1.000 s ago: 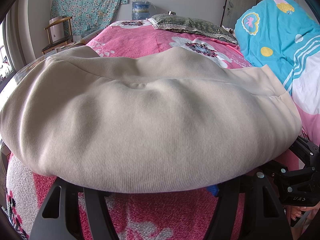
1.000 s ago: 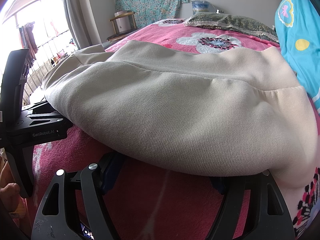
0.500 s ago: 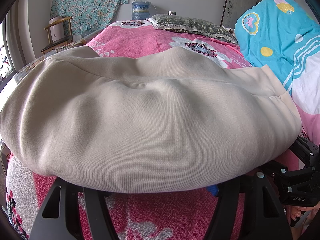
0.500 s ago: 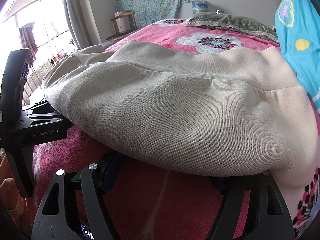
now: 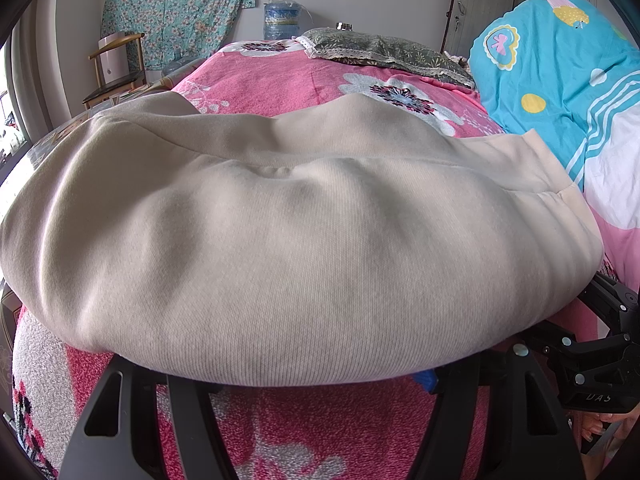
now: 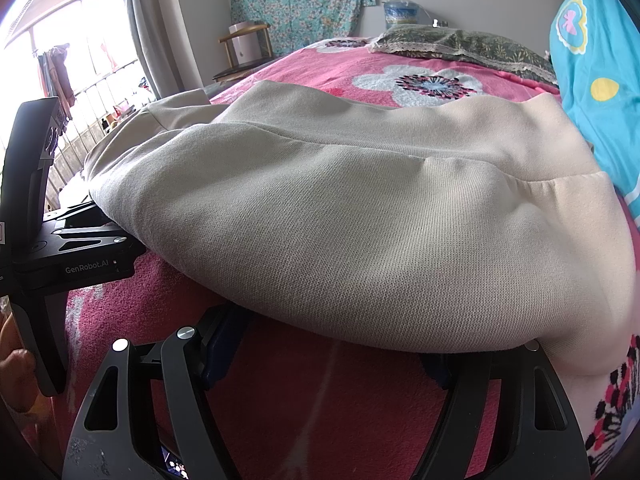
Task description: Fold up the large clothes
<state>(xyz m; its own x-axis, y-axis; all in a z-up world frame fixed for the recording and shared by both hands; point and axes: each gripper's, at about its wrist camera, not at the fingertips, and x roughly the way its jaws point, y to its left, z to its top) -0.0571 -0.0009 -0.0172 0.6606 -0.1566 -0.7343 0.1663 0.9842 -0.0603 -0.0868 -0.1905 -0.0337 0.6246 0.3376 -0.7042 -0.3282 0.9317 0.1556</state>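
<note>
A large beige sweatshirt (image 5: 304, 248) lies folded in a thick bundle on the pink floral blanket (image 5: 304, 432). My left gripper (image 5: 312, 380) stands at its near edge with jaws wide apart; the fingertips are hidden under the cloth's overhang, and only blanket shows between the fingers. My right gripper (image 6: 332, 344) stands the same way at the near edge of the sweatshirt (image 6: 360, 232), open, tips tucked under the hem. Each gripper's body shows in the other's view: the right one (image 5: 592, 364), the left one (image 6: 72, 256).
A grey-green pillow (image 5: 384, 52) lies at the head of the bed. A blue cartoon quilt (image 5: 560, 80) is heaped on the right. A wooden chair (image 5: 116, 72) and a water jug (image 5: 282, 18) stand by the far wall. A window (image 6: 72, 64) is at left.
</note>
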